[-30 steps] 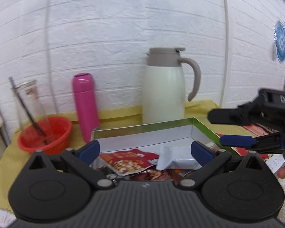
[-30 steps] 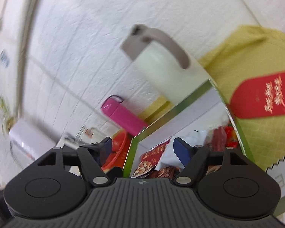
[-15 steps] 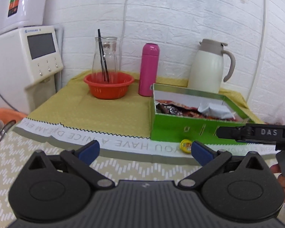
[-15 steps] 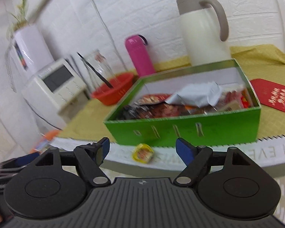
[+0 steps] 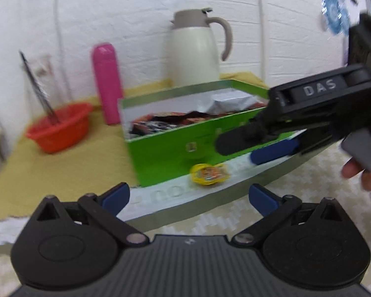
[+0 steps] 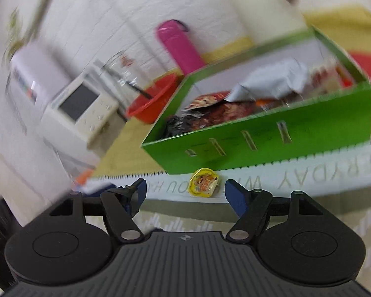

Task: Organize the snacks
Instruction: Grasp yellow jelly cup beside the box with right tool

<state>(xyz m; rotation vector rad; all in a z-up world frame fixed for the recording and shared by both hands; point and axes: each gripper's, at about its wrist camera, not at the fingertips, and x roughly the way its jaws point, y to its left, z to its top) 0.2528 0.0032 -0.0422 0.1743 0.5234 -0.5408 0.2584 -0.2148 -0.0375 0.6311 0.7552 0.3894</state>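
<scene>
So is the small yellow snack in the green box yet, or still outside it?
Outside. The yellow snack lies on the white cloth border by the green box front wall, ahead of the open right gripper, which holds nothing.

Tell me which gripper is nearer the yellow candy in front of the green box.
Right. The right gripper is open with the yellow candy just ahead of its fingertips, almost between them. The left gripper is open too, but sits farther back from the candy.

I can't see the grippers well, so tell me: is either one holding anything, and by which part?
Nothing is held. The left gripper and right gripper are both open and empty; the small yellow wrapped snack lies on the table.
</scene>
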